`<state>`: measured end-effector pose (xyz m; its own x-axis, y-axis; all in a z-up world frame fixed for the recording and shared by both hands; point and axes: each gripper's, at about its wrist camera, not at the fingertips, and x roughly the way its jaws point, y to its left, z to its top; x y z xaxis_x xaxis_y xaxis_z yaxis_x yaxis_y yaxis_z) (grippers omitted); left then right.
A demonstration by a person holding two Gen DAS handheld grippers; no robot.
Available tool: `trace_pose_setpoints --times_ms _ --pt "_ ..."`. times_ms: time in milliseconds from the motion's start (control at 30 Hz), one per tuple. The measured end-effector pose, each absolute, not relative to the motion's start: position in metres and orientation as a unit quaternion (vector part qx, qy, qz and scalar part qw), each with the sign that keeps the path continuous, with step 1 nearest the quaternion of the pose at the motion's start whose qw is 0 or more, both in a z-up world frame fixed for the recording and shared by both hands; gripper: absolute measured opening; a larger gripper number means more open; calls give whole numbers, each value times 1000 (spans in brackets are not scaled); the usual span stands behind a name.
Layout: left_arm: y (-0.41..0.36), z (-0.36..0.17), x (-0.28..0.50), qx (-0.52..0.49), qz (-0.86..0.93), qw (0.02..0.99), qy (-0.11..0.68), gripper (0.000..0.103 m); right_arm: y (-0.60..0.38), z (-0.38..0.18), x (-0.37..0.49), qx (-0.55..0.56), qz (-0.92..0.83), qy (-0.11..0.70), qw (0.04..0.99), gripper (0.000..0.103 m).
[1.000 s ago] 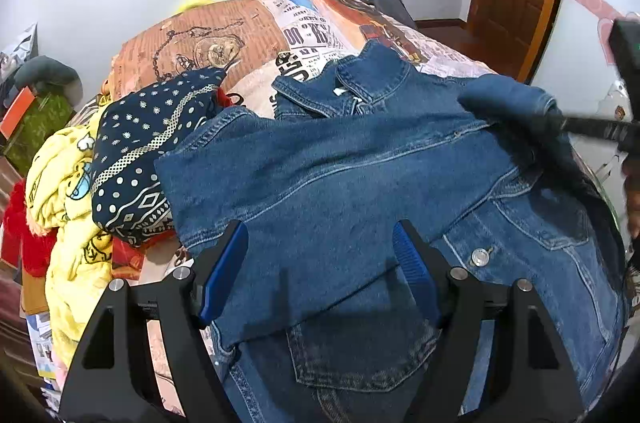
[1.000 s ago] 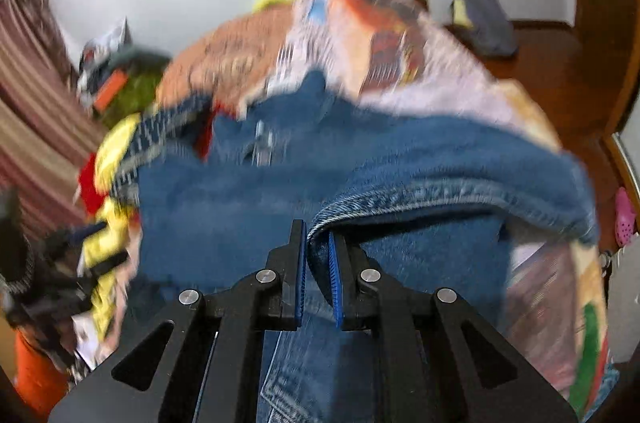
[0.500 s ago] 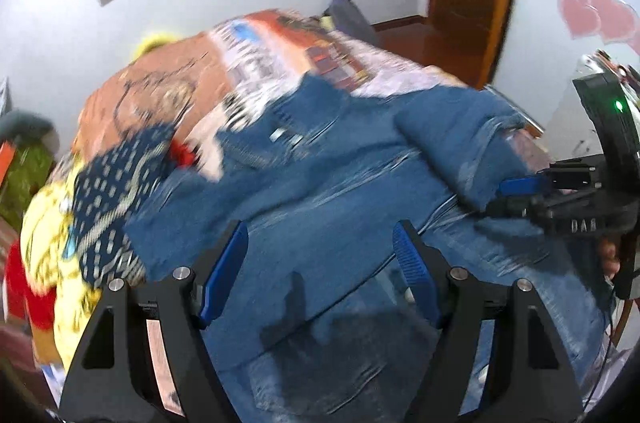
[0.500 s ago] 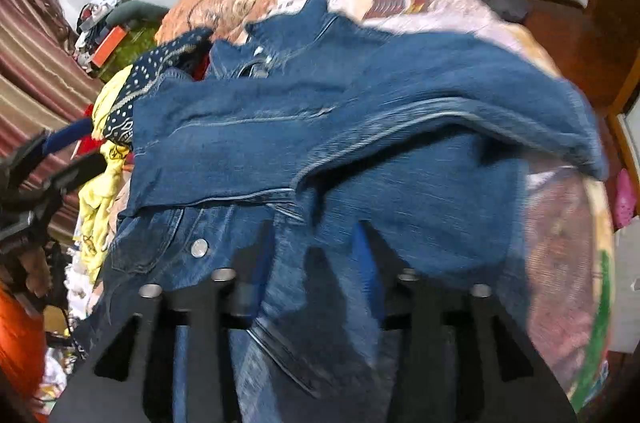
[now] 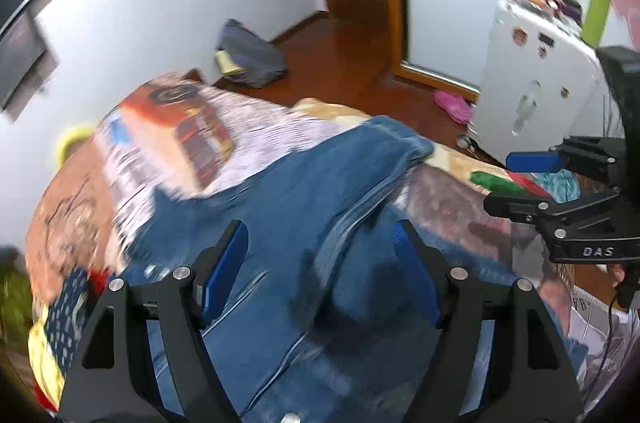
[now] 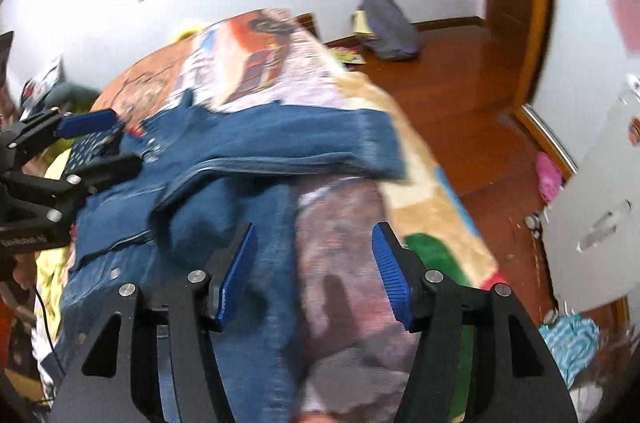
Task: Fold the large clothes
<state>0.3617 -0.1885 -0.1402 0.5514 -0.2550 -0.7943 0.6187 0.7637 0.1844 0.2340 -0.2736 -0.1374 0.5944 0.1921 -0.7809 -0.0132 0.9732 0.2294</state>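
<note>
**Sleeve laid across, both grippers hovering empty**

The blue denim jacket (image 6: 224, 159) is lying spread on the bed with the printed patchwork cover (image 6: 348, 223), reaching toward the bed's near edge. One sleeve (image 6: 304, 139) is lying folded across the jacket's body, its cuff ending close to the bed's right edge, which suggests the sleeve fold is already being counted as done.

The right gripper (image 6: 314, 271) is hovering over the jacket's right side seam, where denim meets bedcover. Its jaws have just been opening and are standing about half apart with no cloth between the blue pads, probably because the sleeve needs no more holding.

The left gripper (image 5: 320, 271) is hanging above the middle of the jacket with its jaws wide and nothing pinched, apparently free to take a fresh hold for the next fold.

Beyond the jacket, a heap of yellow and dotted navy clothes (image 6: 68, 159) is waiting along the bed's left edge, likely the unfolded pile. Past the right edge, the wooden floor (image 6: 460, 103) is showing.
</note>
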Motion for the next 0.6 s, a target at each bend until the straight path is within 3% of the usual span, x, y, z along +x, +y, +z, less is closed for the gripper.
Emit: trace_pose_setpoints --times_ms 467,600 --pt "-281 -237 417 317 -258 790 458 74 -330 -180 232 170 14 477 862 56" --pt "-277 -237 424 303 -235 808 447 46 -328 -182 232 170 18 481 860 56"
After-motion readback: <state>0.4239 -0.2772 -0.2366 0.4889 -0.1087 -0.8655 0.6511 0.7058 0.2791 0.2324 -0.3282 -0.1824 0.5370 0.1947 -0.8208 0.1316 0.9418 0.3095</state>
